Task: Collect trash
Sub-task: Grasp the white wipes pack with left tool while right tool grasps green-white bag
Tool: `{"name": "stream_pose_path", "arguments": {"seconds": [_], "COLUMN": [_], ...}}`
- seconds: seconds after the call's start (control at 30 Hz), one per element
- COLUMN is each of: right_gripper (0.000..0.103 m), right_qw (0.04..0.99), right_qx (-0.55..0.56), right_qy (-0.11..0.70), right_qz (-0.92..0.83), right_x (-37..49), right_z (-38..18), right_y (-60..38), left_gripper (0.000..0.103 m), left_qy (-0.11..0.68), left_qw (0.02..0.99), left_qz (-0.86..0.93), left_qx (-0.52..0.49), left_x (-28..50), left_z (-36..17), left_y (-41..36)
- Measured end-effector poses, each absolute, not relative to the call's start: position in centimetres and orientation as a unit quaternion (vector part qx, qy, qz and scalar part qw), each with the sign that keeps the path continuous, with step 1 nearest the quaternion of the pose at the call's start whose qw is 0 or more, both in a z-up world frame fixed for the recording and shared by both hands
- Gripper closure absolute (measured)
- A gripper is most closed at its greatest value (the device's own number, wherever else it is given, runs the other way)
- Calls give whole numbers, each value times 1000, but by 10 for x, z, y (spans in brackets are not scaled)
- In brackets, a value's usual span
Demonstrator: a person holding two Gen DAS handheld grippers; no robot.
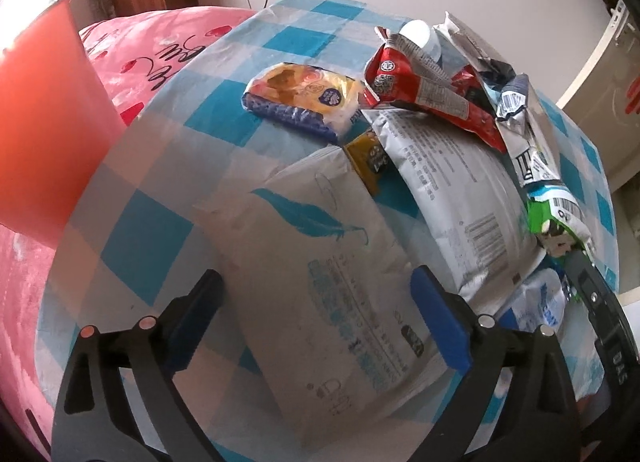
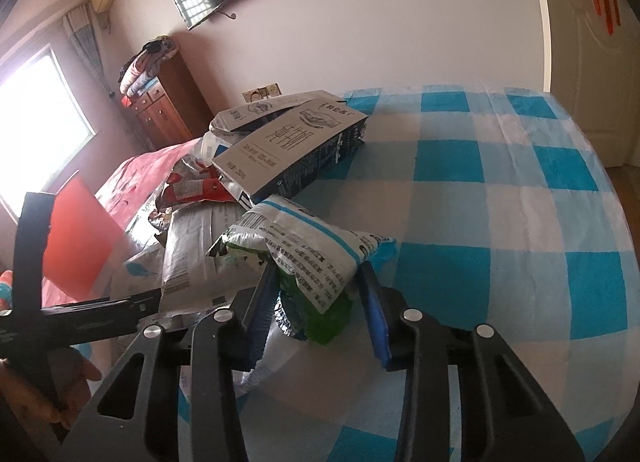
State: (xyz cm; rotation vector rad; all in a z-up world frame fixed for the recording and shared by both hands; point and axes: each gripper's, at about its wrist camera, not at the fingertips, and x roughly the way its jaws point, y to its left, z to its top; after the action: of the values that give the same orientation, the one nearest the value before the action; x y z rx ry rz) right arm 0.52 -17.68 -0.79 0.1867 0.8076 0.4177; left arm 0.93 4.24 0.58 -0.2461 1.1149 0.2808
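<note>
While your left gripper [image 1: 316, 326] hangs over the big white bag with the blue feather [image 1: 320, 262], its jaws stand wide apart and touch nothing. Your right gripper [image 2: 320, 298] has a crumpled green and white wrapper [image 2: 304, 258] between its blue pads, but you cannot tell if both pads press on it. More trash lies on the blue checked cloth [image 2: 500, 222]: a red wrapper [image 1: 424, 90], a yellow snack pack [image 1: 304, 98] and a grey carton [image 2: 296, 146].

Both the left gripper [image 1: 316, 318] and the right gripper [image 2: 318, 310] are black, slotted frames. Silver round screws sit near the finger bases. The fingers [image 1: 438, 322] carry blue pads.
</note>
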Motion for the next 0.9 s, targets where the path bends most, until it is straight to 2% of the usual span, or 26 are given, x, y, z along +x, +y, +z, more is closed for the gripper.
{"name": "stream_pose_path", "arguments": {"seconds": [0.33,0.37,0.4,0.47,0.53,0.63,0.83,0.87,0.9], "right_gripper": [64,56,40,26,25,16,17,27,33], "right_qw": [886,888,893,899,898,898,897,896,896], "right_qx": [78,77,74,74,81,81,47,41,39], "right_qy": [381,379,378,376,377,380,405,409,411], "right_qz": [253,249,233,215,214,204,170,166,164], "right_x": [-8,-9,-9,-9,-5,2,20,22,22], "right_z": [3,4,5,7,9,11,-5,-9,-10], "right_y": [-173,-174,-176,-180,-182,-174,-151,-149,-148], "left_gripper": [4,4,4,5,7,10,23,26,30], "left_qy": [513,513,513,512,510,504,493,491,489], "left_qw": [847,848,848,850,852,857,864,865,866], "left_qz": [119,115,111,103,97,91,77,75,73], "left_qx": [-75,-71,-69,-65,-62,-60,-68,-71,-74], "left_x": [17,17,16,15,13,9,4,2,2], "left_z": [3,3,4,3,4,5,9,10,10], "left_y": [42,44,44,47,49,50,56,59,60]}}
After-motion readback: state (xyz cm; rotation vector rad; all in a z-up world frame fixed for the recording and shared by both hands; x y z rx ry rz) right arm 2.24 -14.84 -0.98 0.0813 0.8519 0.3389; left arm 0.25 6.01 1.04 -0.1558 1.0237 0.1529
